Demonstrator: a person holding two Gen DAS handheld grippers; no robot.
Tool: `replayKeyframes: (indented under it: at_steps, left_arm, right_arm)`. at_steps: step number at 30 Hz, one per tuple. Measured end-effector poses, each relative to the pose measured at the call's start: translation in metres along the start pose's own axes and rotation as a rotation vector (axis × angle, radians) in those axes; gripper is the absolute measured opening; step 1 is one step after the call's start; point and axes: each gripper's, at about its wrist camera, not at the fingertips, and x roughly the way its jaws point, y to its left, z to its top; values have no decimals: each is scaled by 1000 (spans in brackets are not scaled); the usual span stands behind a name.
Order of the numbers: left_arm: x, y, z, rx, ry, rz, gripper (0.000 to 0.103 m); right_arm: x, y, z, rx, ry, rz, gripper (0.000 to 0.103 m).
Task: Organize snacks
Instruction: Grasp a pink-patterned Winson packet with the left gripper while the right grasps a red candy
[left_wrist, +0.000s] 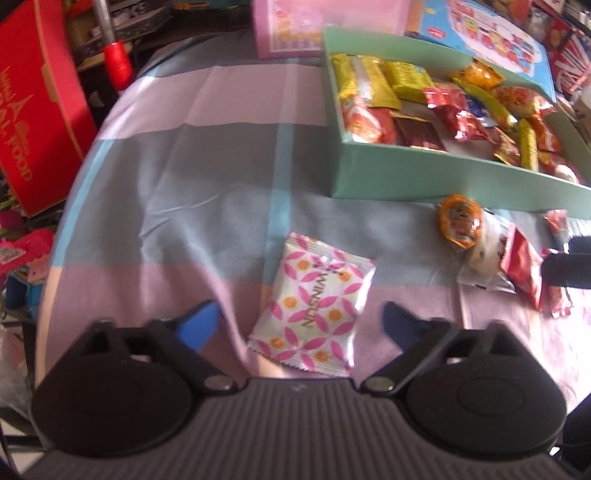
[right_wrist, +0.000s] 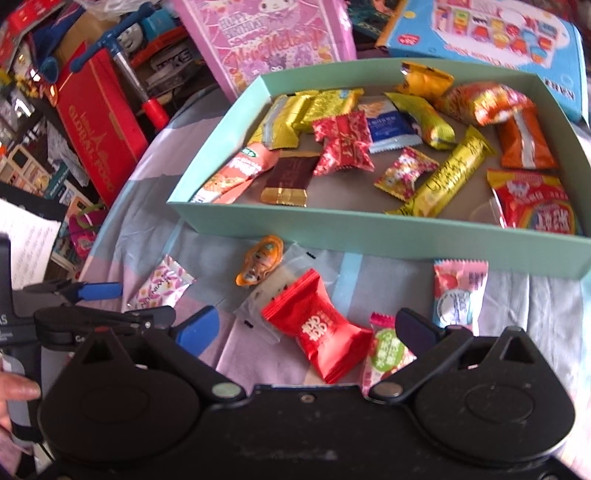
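- Left gripper (left_wrist: 299, 321), low in its frame, jaws spread, holds nothing; pink-patterned packet (left_wrist: 314, 306) lies between them on the cloth (left_wrist: 184, 184).
- Right gripper (right_wrist: 306, 325) gapes empty over red packet (right_wrist: 321, 332), lower centre.
- Green box (right_wrist: 369, 229) of snacks, upper right.

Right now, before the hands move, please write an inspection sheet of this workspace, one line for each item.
Surface: pastel striped cloth, creased.
Job's things: mint-green cardboard box holding many wrapped snacks; outside it lie a white packet with pink petals, a red glossy pillow packet, an orange wrapped sweet and a pink-and-white packet.
Clutter: nothing seen on the cloth.
Grippers: left gripper open over the white packet; right gripper open over the red packet.
Cables: nothing seen.
Surroundings: red carton, pink gift box, stacked toys.
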Motion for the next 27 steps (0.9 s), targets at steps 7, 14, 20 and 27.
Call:
replayKeyframes:
  at_steps: [7,14,20,27]
  left_arm:
    - [-5,-8,-3,22,9,-75,58]
    - [-2,-5,-4,7,5,-47,75]
    - [2,-9,-1,28,-4,-25,72]
    - [-5,-13,-4,17,-28,-24,49]
  right_arm:
    - [16,5,0,-114,21,-22,88]
    - [31,31,-11,-320,61,-87,56]
    - [29,42,-15,-356,65,-86,35]
    - [18,36,-14,-247,87,-11,34]
